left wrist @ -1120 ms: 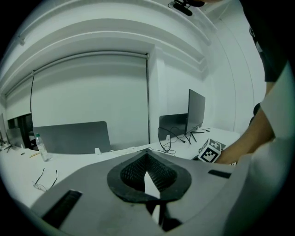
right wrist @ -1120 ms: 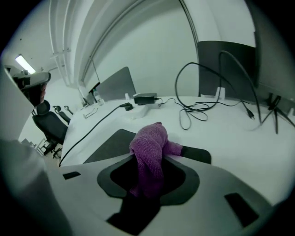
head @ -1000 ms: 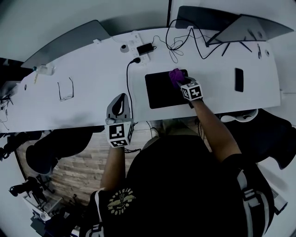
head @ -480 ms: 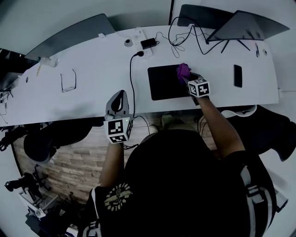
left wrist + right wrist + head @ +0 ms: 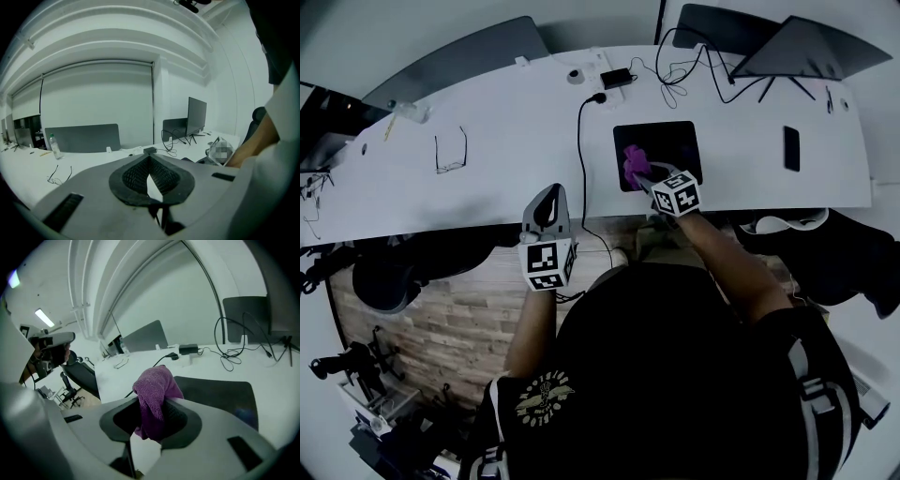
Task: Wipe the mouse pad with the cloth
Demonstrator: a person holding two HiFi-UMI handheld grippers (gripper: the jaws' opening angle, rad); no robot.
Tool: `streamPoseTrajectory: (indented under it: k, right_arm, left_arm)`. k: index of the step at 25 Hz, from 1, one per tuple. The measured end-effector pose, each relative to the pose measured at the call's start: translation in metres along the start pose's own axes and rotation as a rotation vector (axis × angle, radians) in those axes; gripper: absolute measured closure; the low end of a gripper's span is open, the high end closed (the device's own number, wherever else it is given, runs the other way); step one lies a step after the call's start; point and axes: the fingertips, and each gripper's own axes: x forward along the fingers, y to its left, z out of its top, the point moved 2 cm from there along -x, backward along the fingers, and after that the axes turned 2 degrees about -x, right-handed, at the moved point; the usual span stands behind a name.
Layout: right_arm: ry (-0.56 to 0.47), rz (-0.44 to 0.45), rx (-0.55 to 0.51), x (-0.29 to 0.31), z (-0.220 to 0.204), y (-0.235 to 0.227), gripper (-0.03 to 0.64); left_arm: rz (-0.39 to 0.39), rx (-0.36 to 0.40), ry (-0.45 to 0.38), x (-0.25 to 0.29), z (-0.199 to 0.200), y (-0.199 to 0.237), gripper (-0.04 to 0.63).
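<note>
The cloth [image 5: 635, 164], purple, sits on the near-left part of the mouse pad [image 5: 670, 141]. Your R gripper [image 5: 645, 176] is pinching it: in the right gripper view the jaws are closed on a bunched fold, w/ the free end standing out beyond the tips. I think this hold suits wiping, because the soft bunch meets the pad and not the hard jaws. I cannot tell if the cloth really presses on the pad; from the head view it looks touching or just above. Most of the pad lies on the far and right side of the cloth, so in my judgement that area is the part left to cover.

A black cable [image 5: 579, 159] runs just beside the pad's left edge, from the far side down to the near edge of the desk [image 5: 487, 187]. A stroke too far left could catch it, so pls take care there.

Your L gripper [image 5: 546, 211] is well apart from the pad, to its left, at the desk's near edge. Its jaws are pressed together w/ nothing between. Probably it only waits, since the pad looks flat enough w/o help.
</note>
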Motion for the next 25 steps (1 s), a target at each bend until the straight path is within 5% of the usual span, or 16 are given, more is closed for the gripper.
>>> streamPoseTrajectory:
  k: [10, 19, 25]
  right_arm:
    - [0.197, -0.066, -0.017, 0.047, -0.046, -0.005, 0.503]
    - [0.211, -0.148, 0.072, 0.011, -0.070, -0.057, 0.506]
    - [0.203, -0.233, 0.131, -0.028, -0.084, -0.104, 0.506]
  left_arm:
    - [-0.036, 0.019, 0.000, -0.007, -0.009, -0.003, 0.594]
    - [-0.090, 0.044, 0.024, 0.013, -0.003, -0.016, 0.594]
    - [-0.143, 0.059, -0.029, 0.040, 0.022, -0.035, 0.594]
